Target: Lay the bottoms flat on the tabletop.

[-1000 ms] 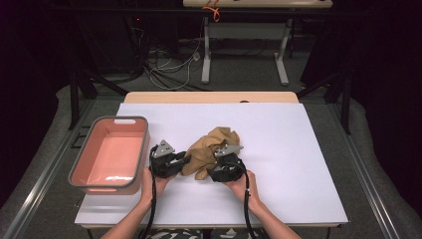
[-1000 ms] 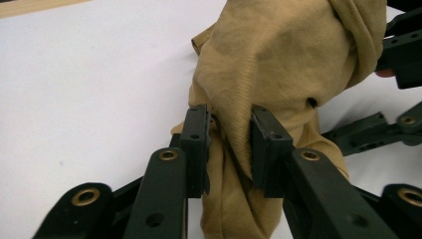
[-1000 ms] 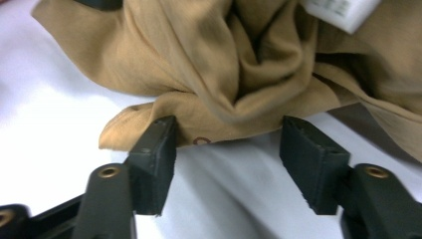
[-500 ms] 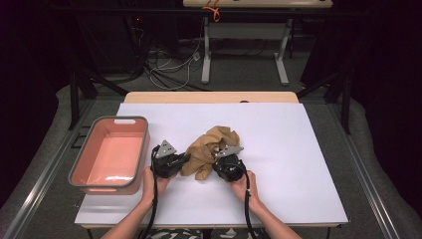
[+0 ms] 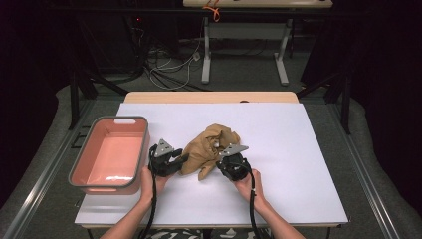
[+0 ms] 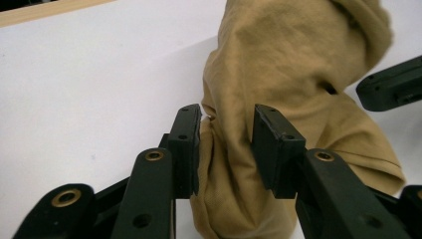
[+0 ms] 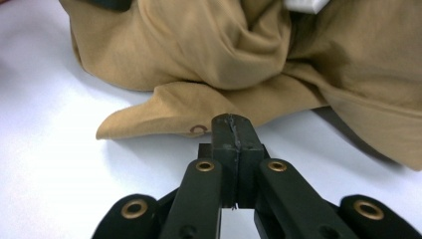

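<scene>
a crumpled tan cotton cloth (image 5: pixel 209 149) is plain mustard-tan at the frame's centre. the white table sheet (image 5: pixel 298 164) is unpatterned. a salmon-pink plastic tub with grey rim (image 5: pixel 110 154) sits at left. both black two-jaw grippers (image 5: pixel 171 162) (image 5: pixel 226 162) carry brass-coloured rivets.

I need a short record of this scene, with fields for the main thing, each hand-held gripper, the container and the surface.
main thing: tan cloth, crumpled, lying on the table
left hand-held gripper: jaws open, a fold of the cloth between them, not yet clamped
right hand-held gripper: jaws shut, tips at the cloth's near edge; whether they pinch it cannot be told
container: pink bin, holding nothing, left of the cloth
surface: white table
</scene>
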A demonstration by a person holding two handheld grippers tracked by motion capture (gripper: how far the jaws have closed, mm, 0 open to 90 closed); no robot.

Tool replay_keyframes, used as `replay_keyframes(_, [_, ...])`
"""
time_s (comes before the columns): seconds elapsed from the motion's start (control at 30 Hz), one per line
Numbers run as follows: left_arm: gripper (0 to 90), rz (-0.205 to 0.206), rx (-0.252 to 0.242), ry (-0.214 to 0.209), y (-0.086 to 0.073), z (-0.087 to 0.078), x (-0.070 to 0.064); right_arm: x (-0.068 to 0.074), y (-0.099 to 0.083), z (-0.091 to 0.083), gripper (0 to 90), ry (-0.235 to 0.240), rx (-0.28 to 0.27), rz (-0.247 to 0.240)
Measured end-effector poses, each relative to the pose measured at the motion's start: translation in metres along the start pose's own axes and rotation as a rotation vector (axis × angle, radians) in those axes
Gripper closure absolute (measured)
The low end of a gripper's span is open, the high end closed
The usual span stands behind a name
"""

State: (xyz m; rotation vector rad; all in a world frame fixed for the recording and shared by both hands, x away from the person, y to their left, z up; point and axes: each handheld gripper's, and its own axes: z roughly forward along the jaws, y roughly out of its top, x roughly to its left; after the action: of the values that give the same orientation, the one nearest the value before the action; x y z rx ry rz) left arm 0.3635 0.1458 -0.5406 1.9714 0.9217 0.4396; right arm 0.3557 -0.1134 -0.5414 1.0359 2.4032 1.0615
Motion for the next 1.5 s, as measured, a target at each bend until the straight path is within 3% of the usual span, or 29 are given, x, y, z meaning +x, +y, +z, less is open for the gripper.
replay_keyframes(0.1, [60.8,0.021,0.006,0.007,0.001,-0.001,-0.004,-0.003,-0.003,0.002,88.5,0.008,0.01,0.014])
replay_keyframes(0.13, [60.7,0.03,0.007,0.011,0.001,-0.002,-0.005,-0.003,-0.003,0.002,80.0,0.012,0.013,0.021])
replay_keyframes(0.37, [52.7,0.073,-0.005,0.004,0.004,-0.013,-0.013,-0.001,-0.002,0.004,45.5,0.026,0.018,0.016])
replay_keyframes(0.47, [48.7,0.103,-0.008,-0.006,0.006,-0.017,-0.02,0.001,-0.001,0.007,38.3,0.029,0.02,0.018])
replay_keyframes(0.53, [45.8,0.123,0.005,-0.019,0.006,-0.016,-0.023,0.002,0.0,0.009,33.7,0.03,0.021,0.011])
replay_keyframes(0.67, [41.0,0.163,0.091,-0.044,0.003,-0.002,-0.026,0.007,0.002,0.012,25.2,0.045,0.029,0.007])
replay_keyframes(1.03, [40.1,0.224,0.165,0.039,-0.002,0.018,-0.028,0.016,0.003,0.015,6.0,0.076,0.028,0.003])
replay_keyframes(1.17, [45.7,0.209,0.164,0.054,-0.003,0.019,-0.025,0.021,0.005,0.017,5.8,0.08,0.032,0.008])
replay_keyframes(1.3, [53.1,0.173,0.163,0.026,-0.005,0.02,-0.021,0.024,0.006,0.02,11.6,0.062,0.019,0.006])
replay_keyframes(1.4, [59.4,0.166,0.154,0.019,-0.007,0.022,-0.019,0.025,0.006,0.022,23.0,0.028,0.017,0.006])
replay_keyframes(1.5, [66.1,0.156,0.15,0.004,-0.008,0.023,-0.018,0.021,0.005,0.022,43.7,0.017,0.019,0.024])
